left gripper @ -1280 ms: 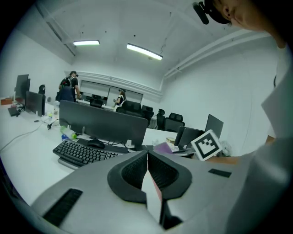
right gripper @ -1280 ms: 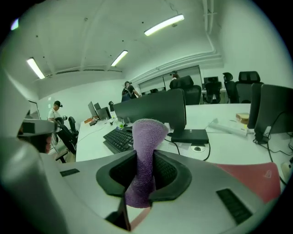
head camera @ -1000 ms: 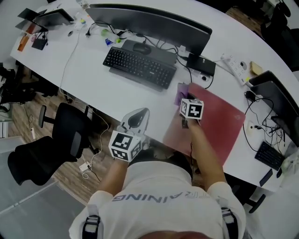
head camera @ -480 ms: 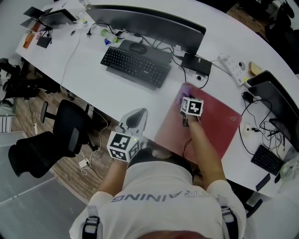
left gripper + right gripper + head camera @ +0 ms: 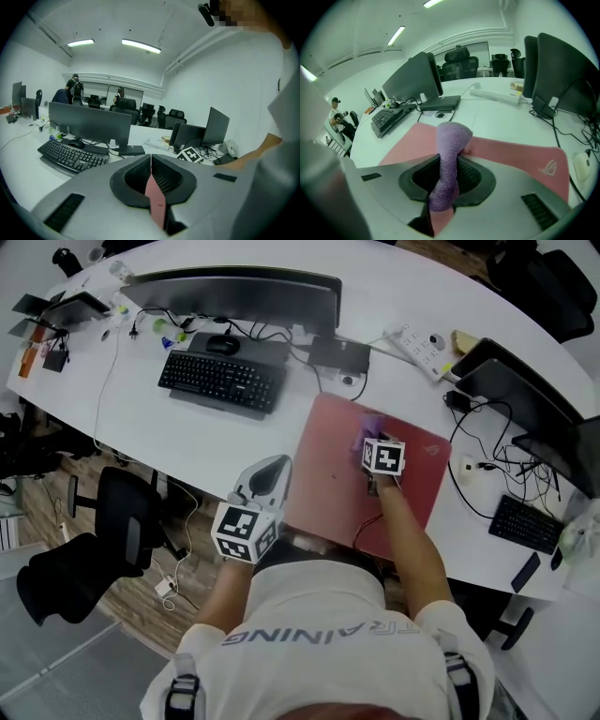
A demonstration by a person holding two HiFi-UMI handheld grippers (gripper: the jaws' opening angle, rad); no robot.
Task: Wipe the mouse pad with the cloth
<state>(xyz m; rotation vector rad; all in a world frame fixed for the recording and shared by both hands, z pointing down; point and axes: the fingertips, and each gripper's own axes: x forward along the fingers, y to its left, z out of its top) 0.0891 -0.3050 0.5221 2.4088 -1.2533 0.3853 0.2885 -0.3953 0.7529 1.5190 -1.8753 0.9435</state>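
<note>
The red mouse pad [image 5: 328, 465] lies on the white desk [image 5: 187, 432], in front of the person. My right gripper [image 5: 375, 439] is over the pad's far middle part, shut on a purple cloth [image 5: 369, 426]. In the right gripper view the cloth [image 5: 450, 140] stands up out of the shut right gripper [image 5: 450, 160] and bends down onto the pad [image 5: 511, 152]. My left gripper [image 5: 269, 470] hangs at the desk's near edge, just left of the pad. Seen from its own camera, the left gripper [image 5: 151, 157] is shut, and a pink strip shows in the slit below the tips.
A black keyboard [image 5: 220, 381], a black mouse [image 5: 223, 345] and a wide monitor [image 5: 239, 292] stand to the far left. A power strip [image 5: 417, 341], dark laptops [image 5: 511, 381], a white mouse [image 5: 466, 468], cables and a second keyboard [image 5: 525, 521] crowd the right. An office chair [image 5: 122, 521] is below left.
My right gripper has dragged the cloth from the pad's far left corner rightward to its far middle. The head view has swung right. The left gripper has stayed at the desk edge.
</note>
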